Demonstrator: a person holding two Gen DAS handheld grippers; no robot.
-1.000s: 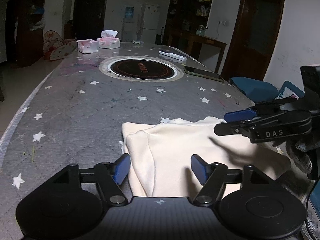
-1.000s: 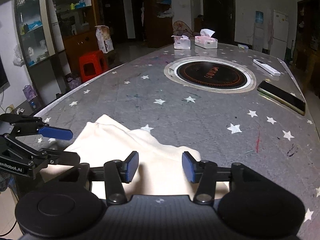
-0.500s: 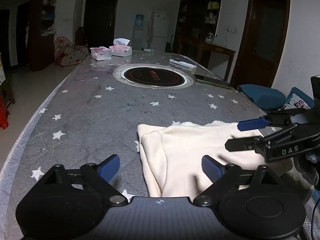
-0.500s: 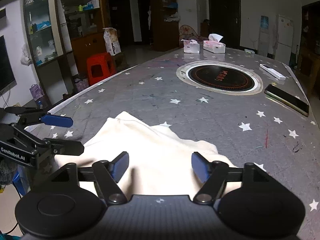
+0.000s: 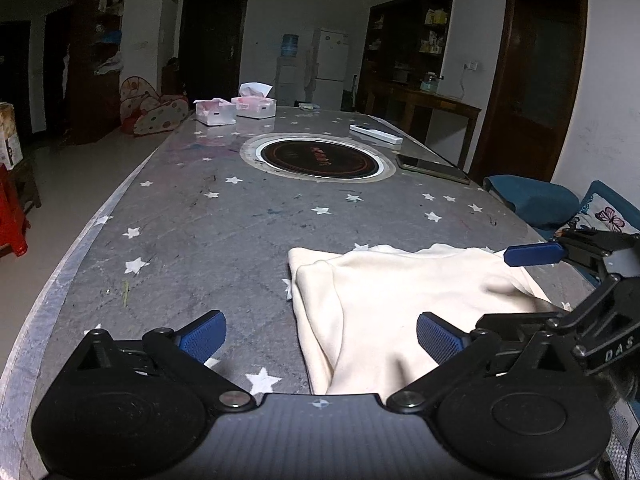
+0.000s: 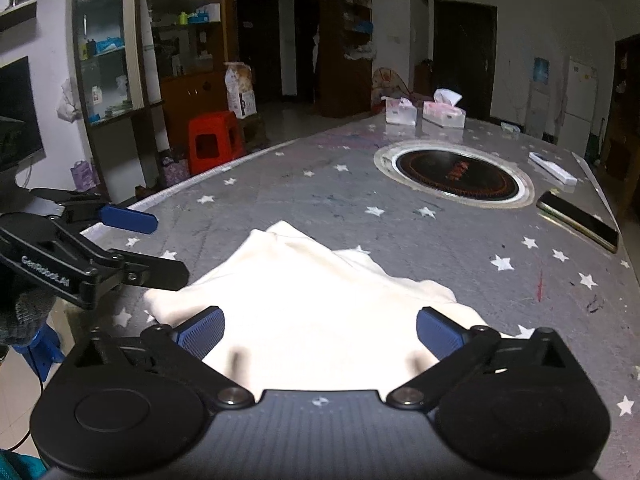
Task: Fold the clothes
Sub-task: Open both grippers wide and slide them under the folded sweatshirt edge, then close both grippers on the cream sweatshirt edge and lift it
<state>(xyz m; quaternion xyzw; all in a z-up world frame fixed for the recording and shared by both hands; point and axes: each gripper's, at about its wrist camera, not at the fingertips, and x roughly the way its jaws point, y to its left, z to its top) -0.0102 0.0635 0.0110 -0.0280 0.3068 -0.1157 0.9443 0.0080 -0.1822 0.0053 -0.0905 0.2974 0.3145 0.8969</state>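
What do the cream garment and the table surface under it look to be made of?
Cream garment: a soft, matte knit or fleece-like fabric, judging by its rounded folds and lack of shine; the exact fibre cannot be told. Table surface: looks like a grey star-printed cover with a faint quilted grid and a slight sheen, possibly plastic-coated.

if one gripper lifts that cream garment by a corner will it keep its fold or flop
Probably flop: the cream garment lies in soft rounded folds and ripples, so it looks limp, not stiff. It seems light, thin knit cloth. Pushed across the star-print table cover, it would likely bunch rather than slide whole. Both the left gripper and right gripper stand open, holding nothing.
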